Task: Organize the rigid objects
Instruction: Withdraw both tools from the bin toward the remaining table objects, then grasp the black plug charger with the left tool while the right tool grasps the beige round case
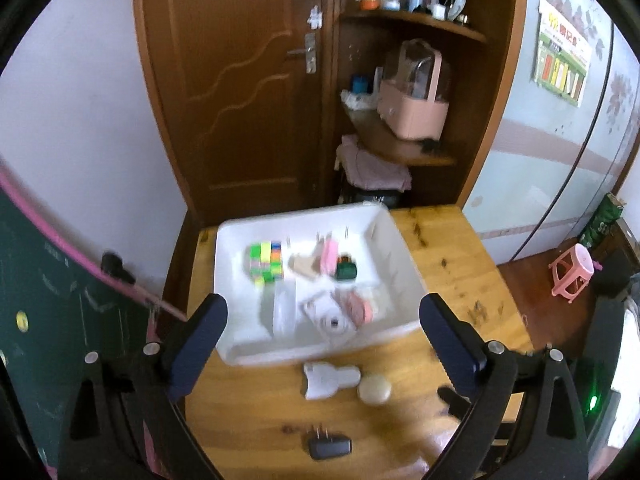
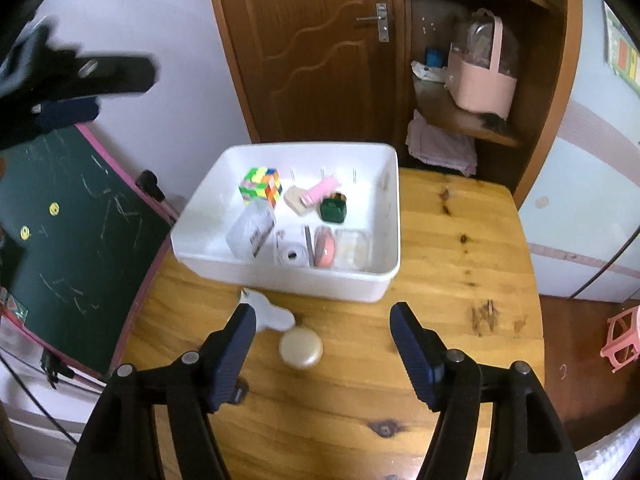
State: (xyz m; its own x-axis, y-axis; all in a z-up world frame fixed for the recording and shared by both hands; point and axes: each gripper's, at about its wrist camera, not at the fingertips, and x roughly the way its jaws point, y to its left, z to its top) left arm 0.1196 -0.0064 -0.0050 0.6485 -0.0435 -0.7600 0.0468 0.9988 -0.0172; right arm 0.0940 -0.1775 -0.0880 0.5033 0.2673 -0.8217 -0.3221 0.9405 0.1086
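On the wooden table (image 2: 460, 280) sits the white bin (image 2: 384, 280), holding a colour cube (image 2: 260, 184), green box (image 2: 333, 208), pink items and clear cases. Outside it, near the front wall: white plug-like piece (image 1: 328, 380), round beige compact (image 2: 300, 347) beside it, black charger (image 1: 328, 446) nearer. Left gripper (image 1: 324, 328) spread wide, holding nothing. Right gripper (image 2: 323, 338) parted, nothing between its pads, above the compact.
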